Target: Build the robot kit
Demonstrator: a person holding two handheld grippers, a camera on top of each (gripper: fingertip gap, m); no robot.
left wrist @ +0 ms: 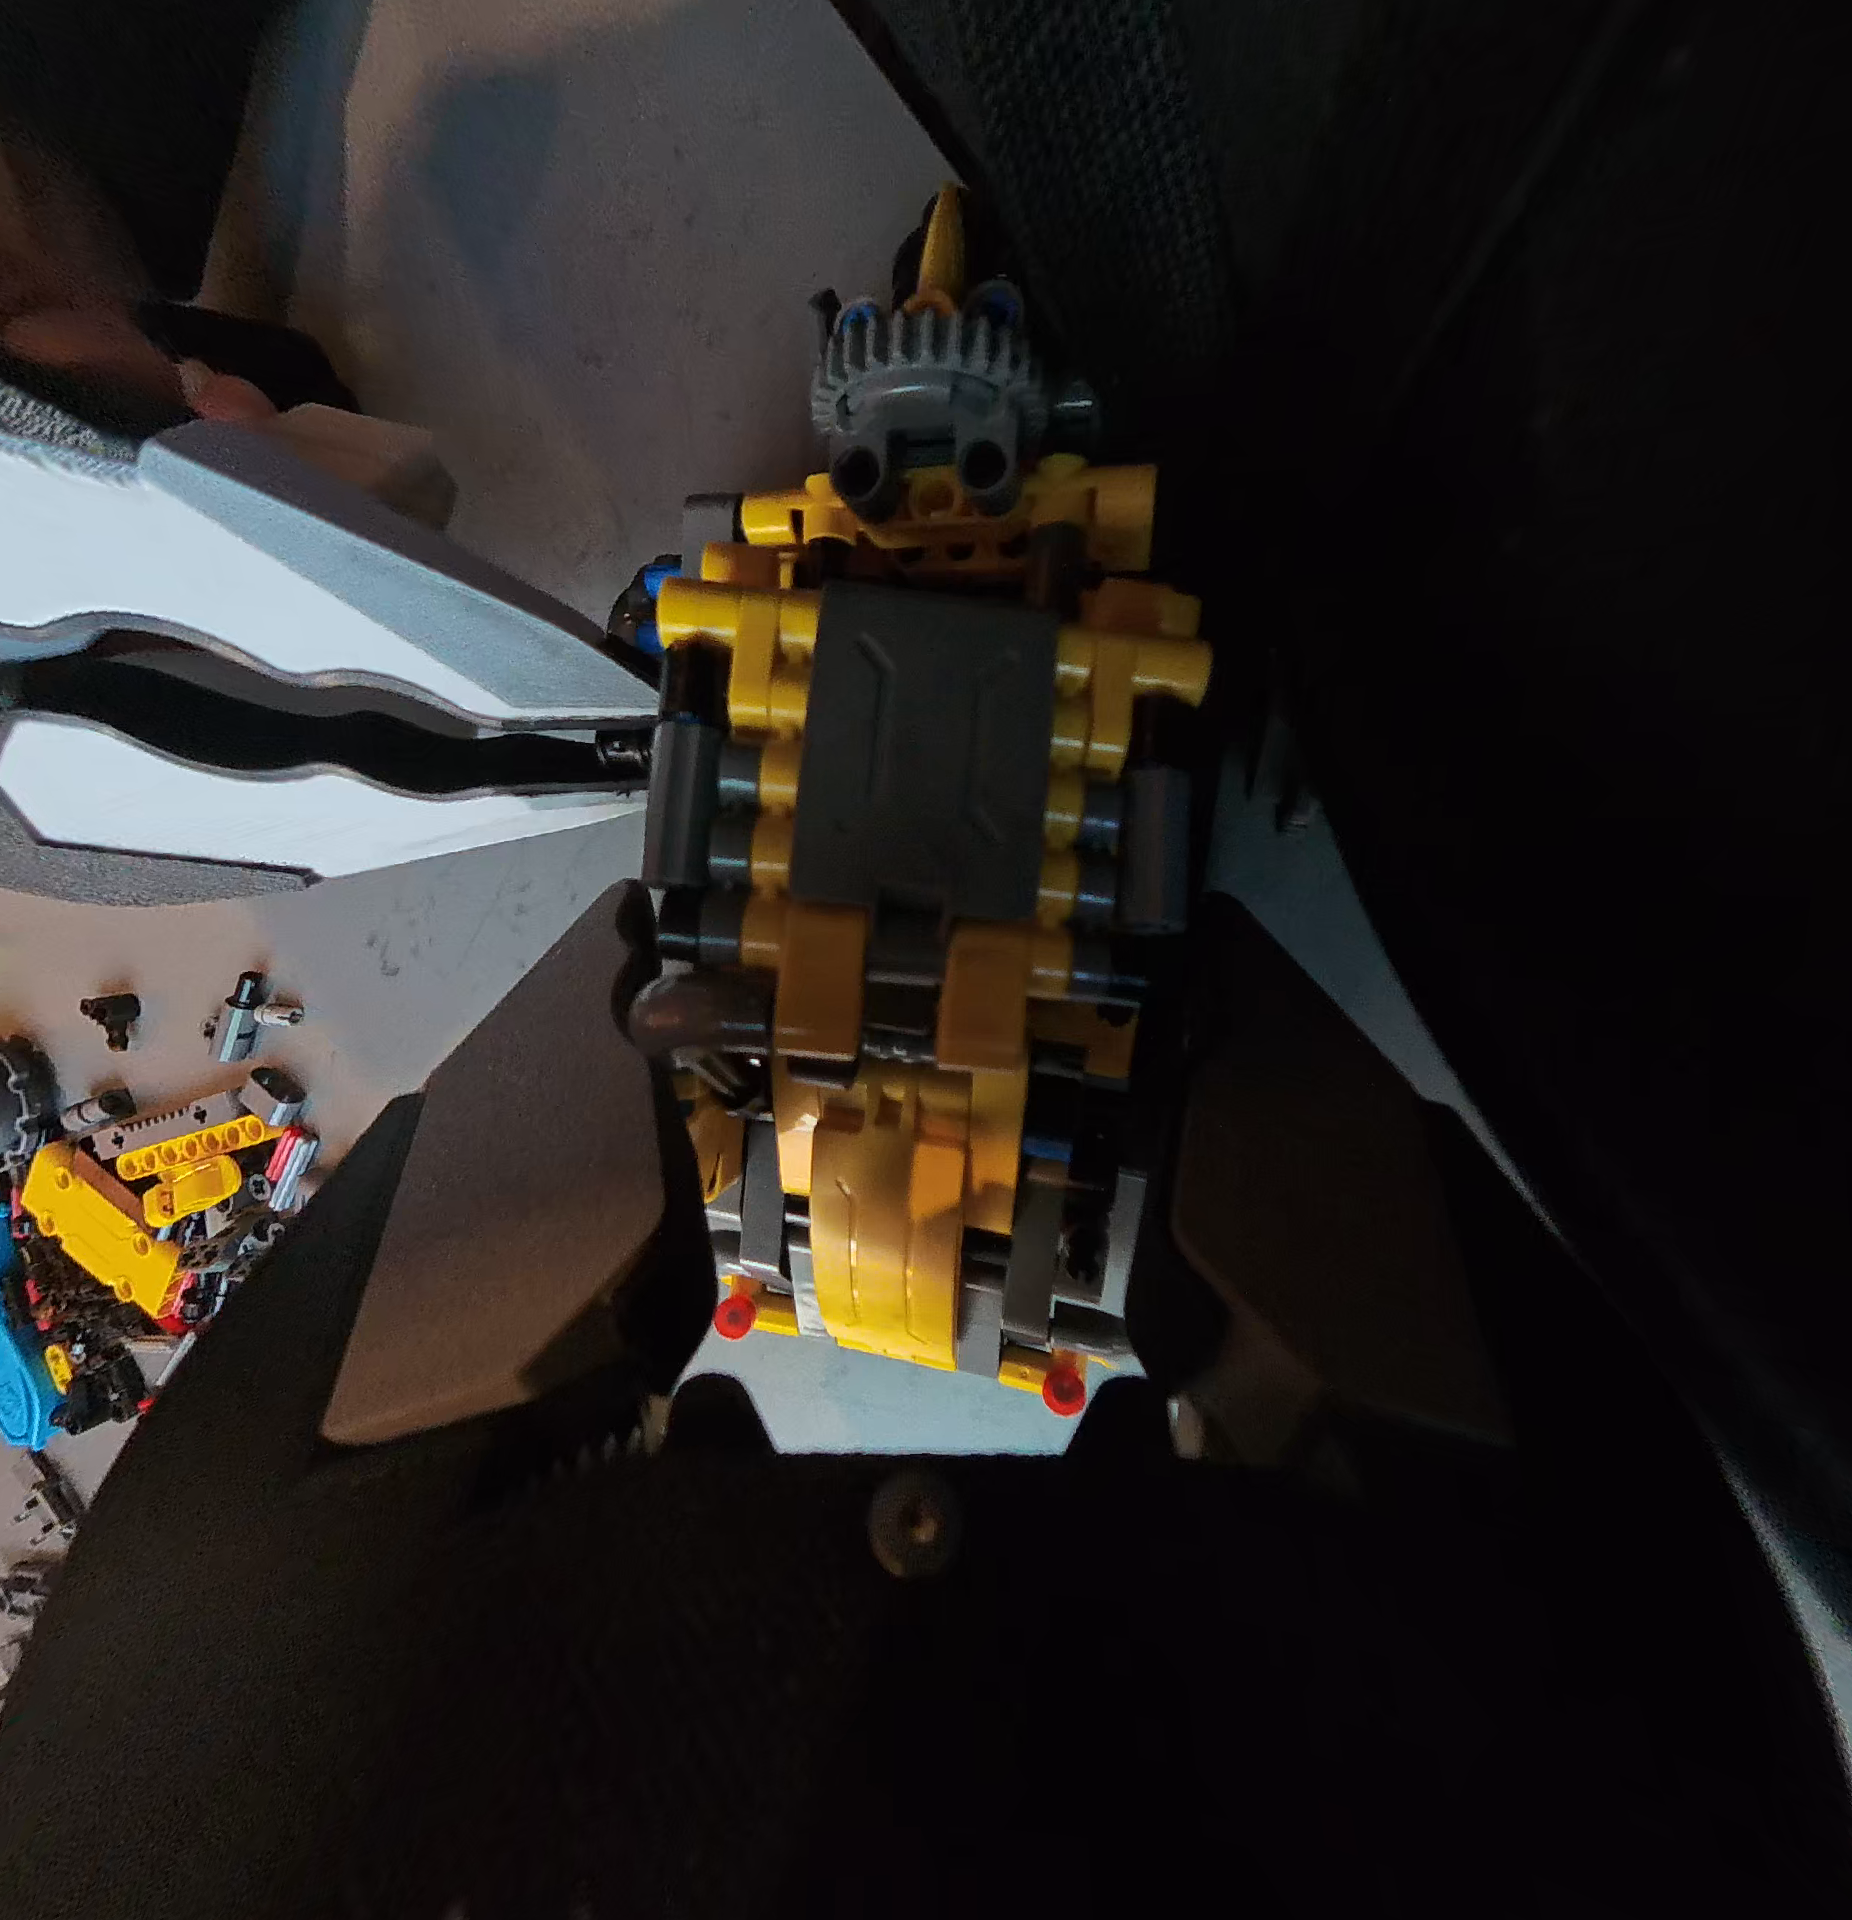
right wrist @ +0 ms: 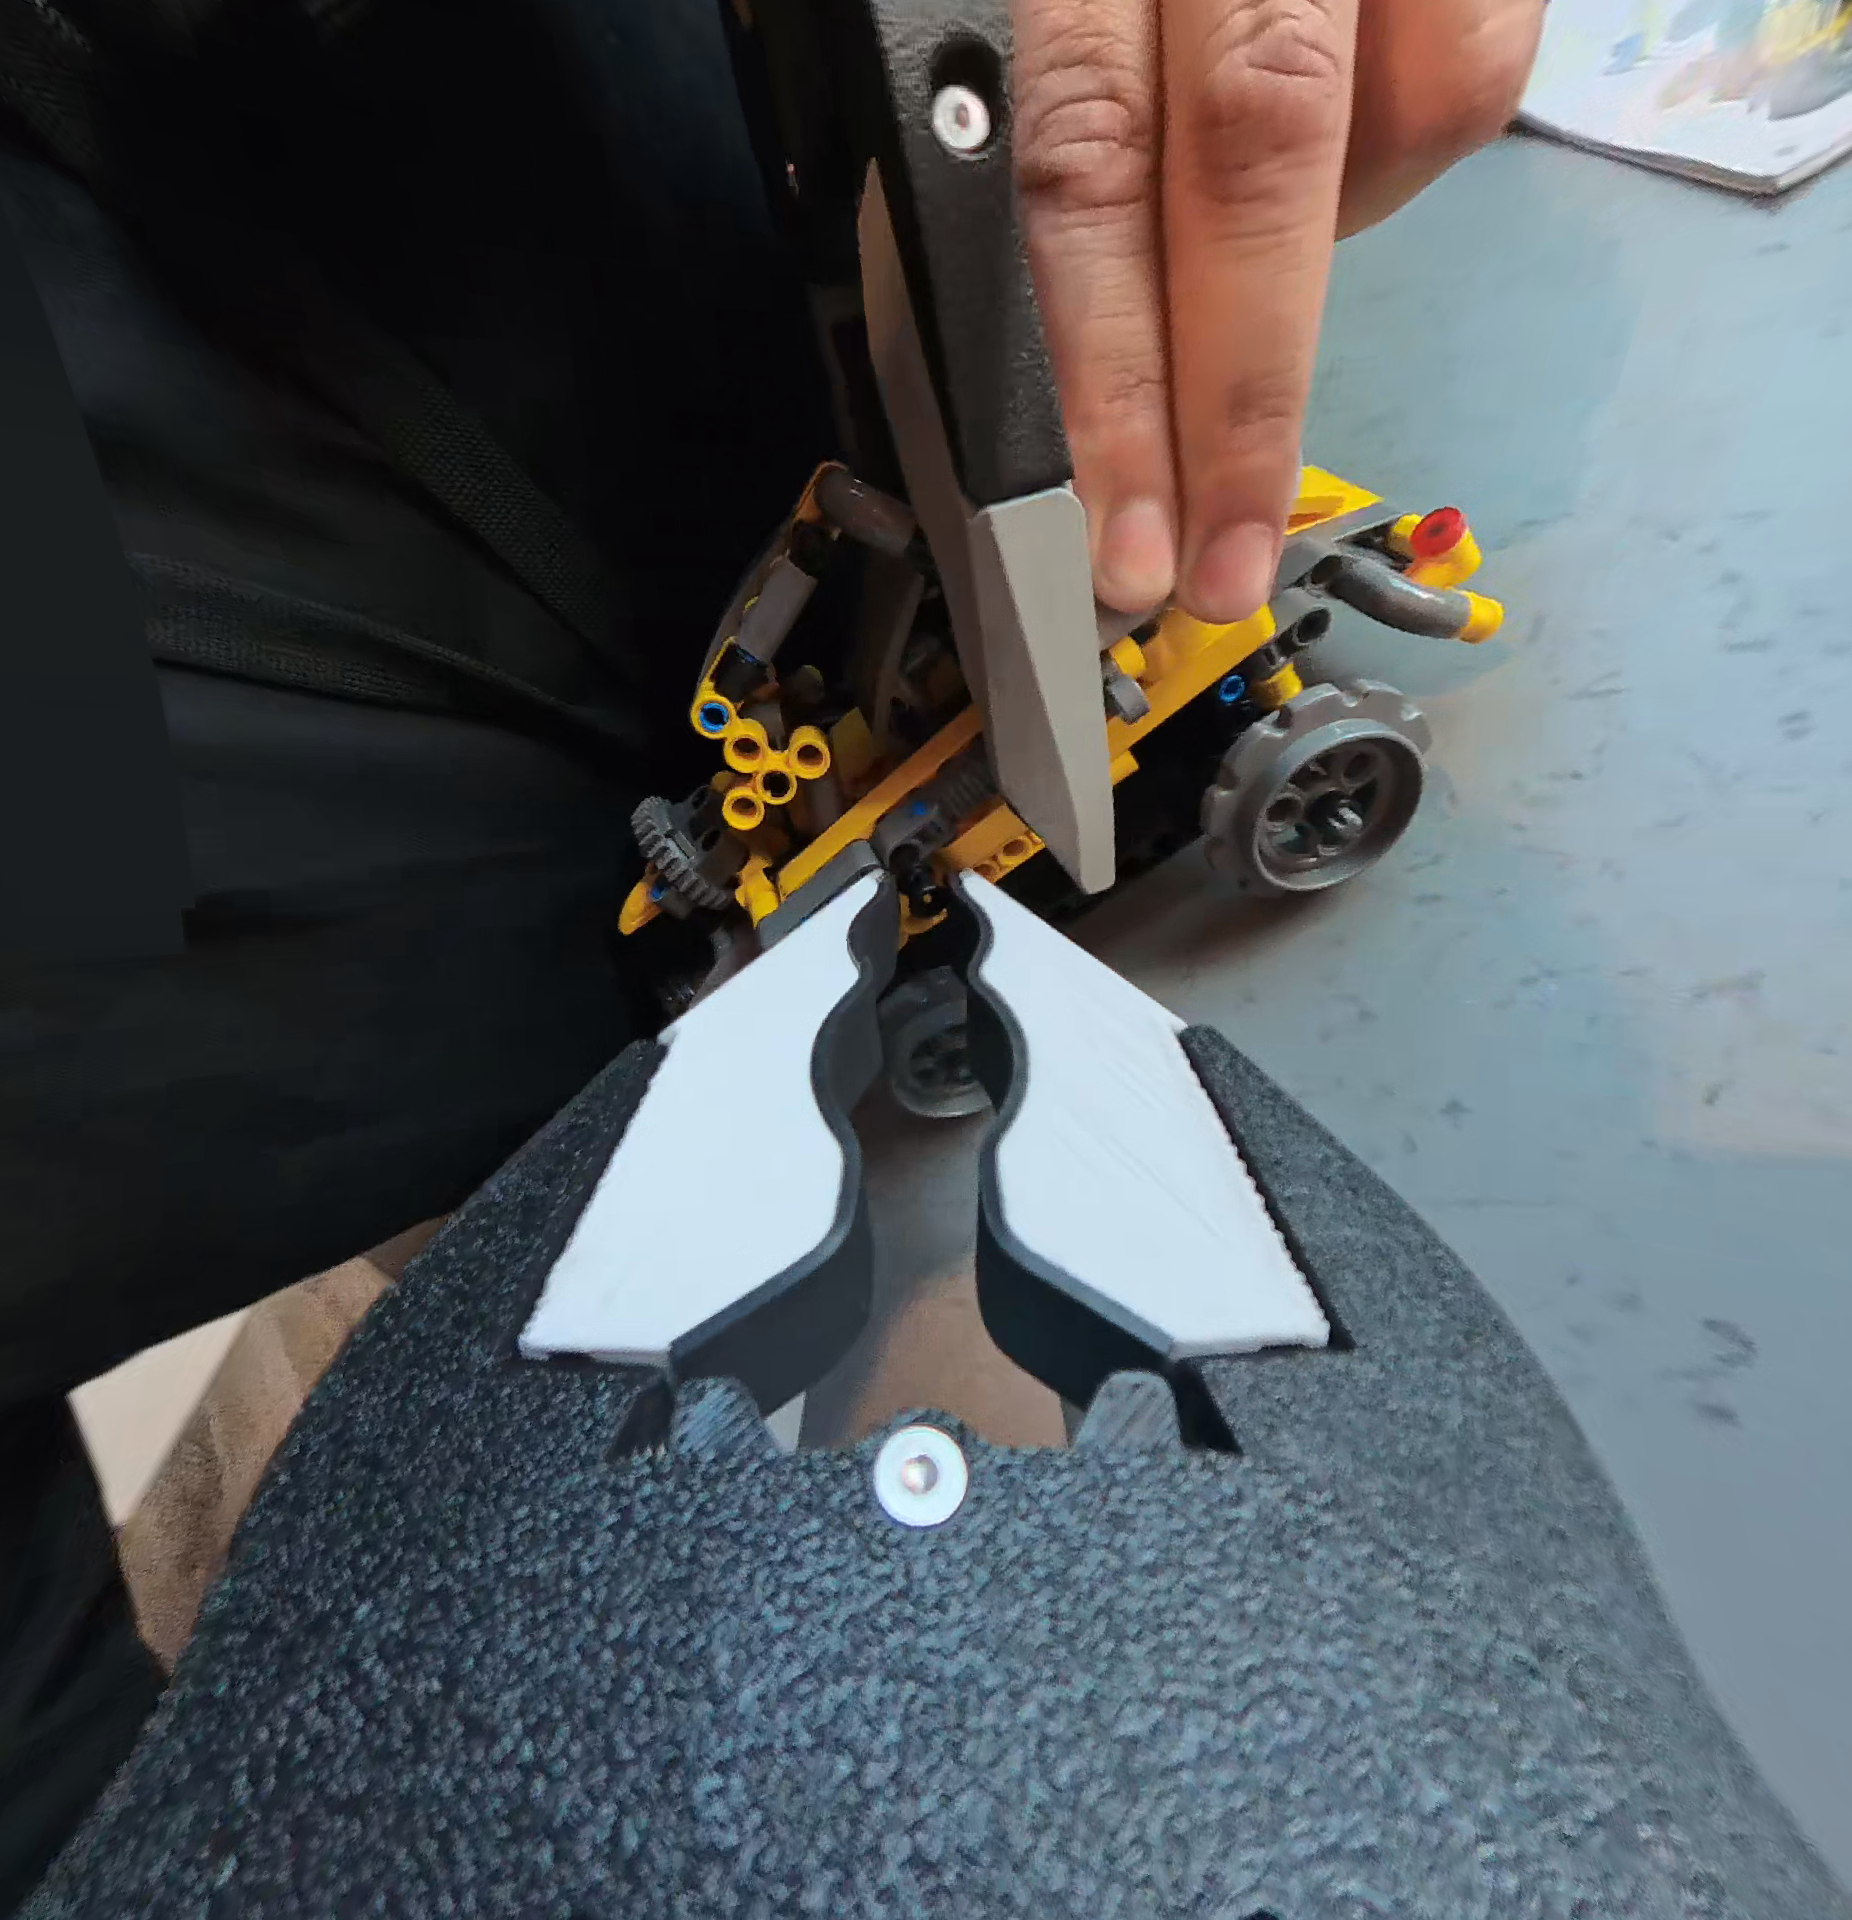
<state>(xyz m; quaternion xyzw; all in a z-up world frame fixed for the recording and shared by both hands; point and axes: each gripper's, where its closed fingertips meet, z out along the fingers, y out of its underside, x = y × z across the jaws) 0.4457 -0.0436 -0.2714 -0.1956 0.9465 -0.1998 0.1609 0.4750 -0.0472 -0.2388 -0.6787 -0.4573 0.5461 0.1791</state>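
loose brick pile [left wrist: 122,1216] at far left | right gripper [left wrist: 631,748] pinching one small black pin [right wrist: 917,878] on vehicle's side | left gripper [left wrist: 922,1143] clamped around one yellow brick vehicle [left wrist: 922,831], long axis along fingers, gear end pointing away, on grey table [right wrist: 1576,935]

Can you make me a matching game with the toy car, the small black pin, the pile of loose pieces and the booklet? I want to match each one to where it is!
Things:
1. toy car
2. small black pin
3. loose pieces
4. booklet

Places:
A. heaped on the table, apart from the car
B. between the right gripper's fingertips
C. lying flat in the far corner
D. clamped in the left gripper

Pairs: 1-D, 2-B, 3-A, 4-C.
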